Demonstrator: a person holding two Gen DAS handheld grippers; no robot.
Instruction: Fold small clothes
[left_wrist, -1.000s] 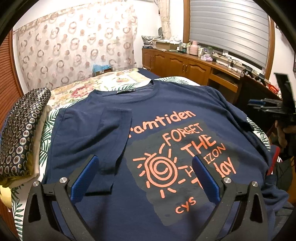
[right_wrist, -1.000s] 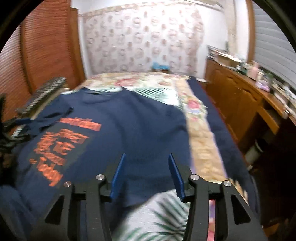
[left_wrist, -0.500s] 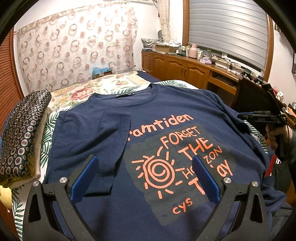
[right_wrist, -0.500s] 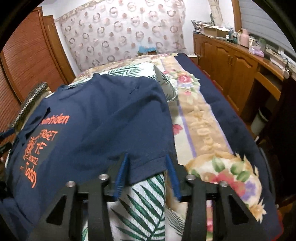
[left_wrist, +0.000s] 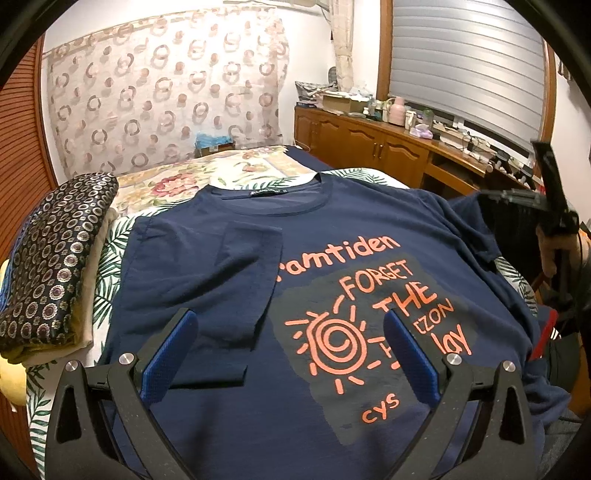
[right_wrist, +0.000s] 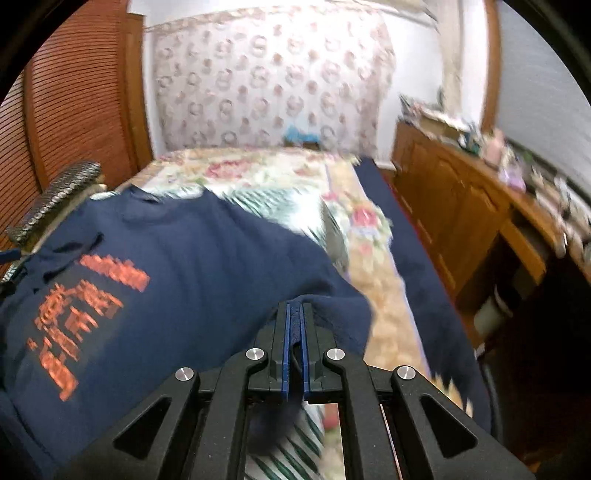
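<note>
Right tongs (right_wrist: 294, 325) clamp one navy T-shirt (right_wrist: 192, 266); left tongs (left_wrist: 291, 354) spread, empty.

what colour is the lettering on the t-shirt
Orange lettering on the navy t-shirt, clearest in the left wrist view.

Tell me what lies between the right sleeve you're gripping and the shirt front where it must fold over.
Nothing visible. The right tongs are shut on the navy T-shirt's sleeve edge, and the printed front is bare cloth; the left tongs hover open above it.
</note>
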